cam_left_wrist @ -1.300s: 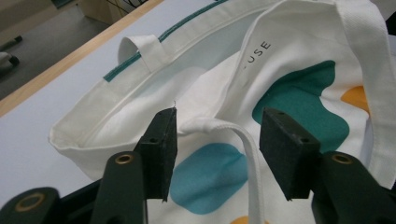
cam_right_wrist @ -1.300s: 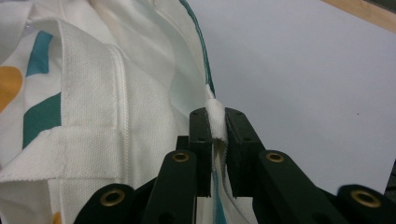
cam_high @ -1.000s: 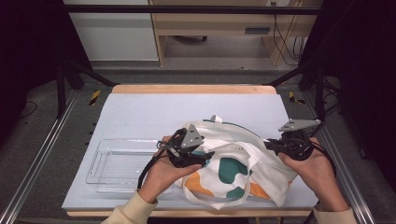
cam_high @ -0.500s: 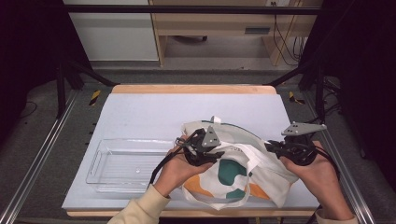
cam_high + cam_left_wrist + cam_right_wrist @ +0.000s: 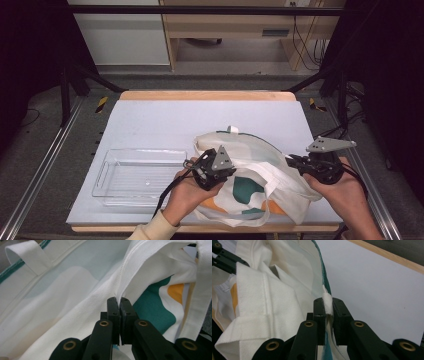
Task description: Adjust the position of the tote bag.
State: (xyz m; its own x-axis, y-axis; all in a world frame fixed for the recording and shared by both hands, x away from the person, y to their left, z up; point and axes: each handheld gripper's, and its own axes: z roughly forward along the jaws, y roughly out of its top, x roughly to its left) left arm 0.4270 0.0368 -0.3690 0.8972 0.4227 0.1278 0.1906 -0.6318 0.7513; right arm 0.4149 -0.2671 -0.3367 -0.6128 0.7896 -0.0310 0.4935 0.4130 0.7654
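white tote bag (image 5: 260, 172) with green and orange wavy shapes, seemingly green-edged rim

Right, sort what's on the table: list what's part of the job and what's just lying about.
In the job:
- tote bag, pinched at both sides
- left gripper, shut on the bag's hem
- right gripper, shut on the bag's green-trimmed edge

Lying about:
- clear tray, empty, left of the bag
- grey mat under everything
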